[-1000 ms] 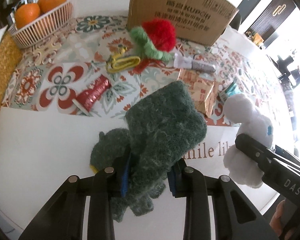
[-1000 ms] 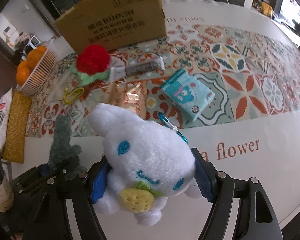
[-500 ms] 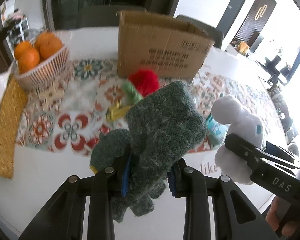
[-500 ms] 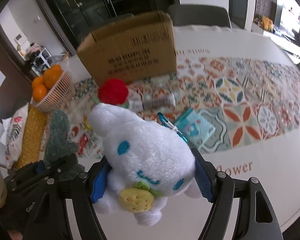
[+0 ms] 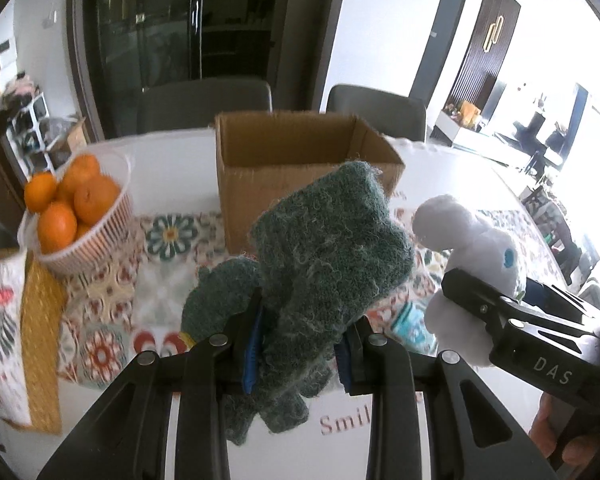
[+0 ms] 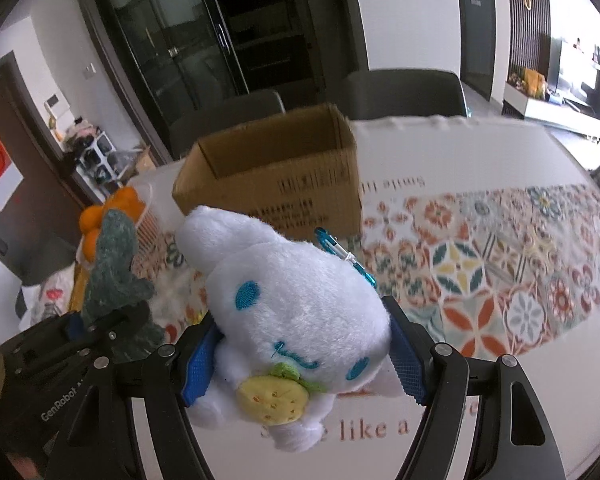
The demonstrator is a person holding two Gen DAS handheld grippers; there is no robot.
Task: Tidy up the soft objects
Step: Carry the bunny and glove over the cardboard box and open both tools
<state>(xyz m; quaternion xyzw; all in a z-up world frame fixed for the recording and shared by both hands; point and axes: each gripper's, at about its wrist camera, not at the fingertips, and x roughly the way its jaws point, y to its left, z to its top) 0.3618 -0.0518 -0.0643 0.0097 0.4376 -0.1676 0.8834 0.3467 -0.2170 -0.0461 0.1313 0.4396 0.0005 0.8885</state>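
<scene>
My left gripper (image 5: 298, 344) is shut on a dark green fuzzy glove (image 5: 328, 256) and holds it up above the table. My right gripper (image 6: 300, 354) is shut on a white plush toy (image 6: 300, 304) with blue eyes and a yellow strawberry. The plush also shows in the left wrist view (image 5: 472, 264), right of the glove. The glove shows in the right wrist view (image 6: 112, 264) at the left. An open cardboard box (image 5: 296, 168) stands upright on the table beyond both; it also shows in the right wrist view (image 6: 276, 172).
A white basket of oranges (image 5: 76, 216) stands at the left on the patterned tablecloth (image 6: 480, 256). A yellow mat (image 5: 40, 344) lies at the left edge. Two dark chairs (image 5: 204, 104) stand behind the table. A teal packet (image 5: 410, 326) lies under the plush.
Both grippers have risen and tilted up with their loads. The box's open top now shows, and the small items on the cloth have dropped out of view.
</scene>
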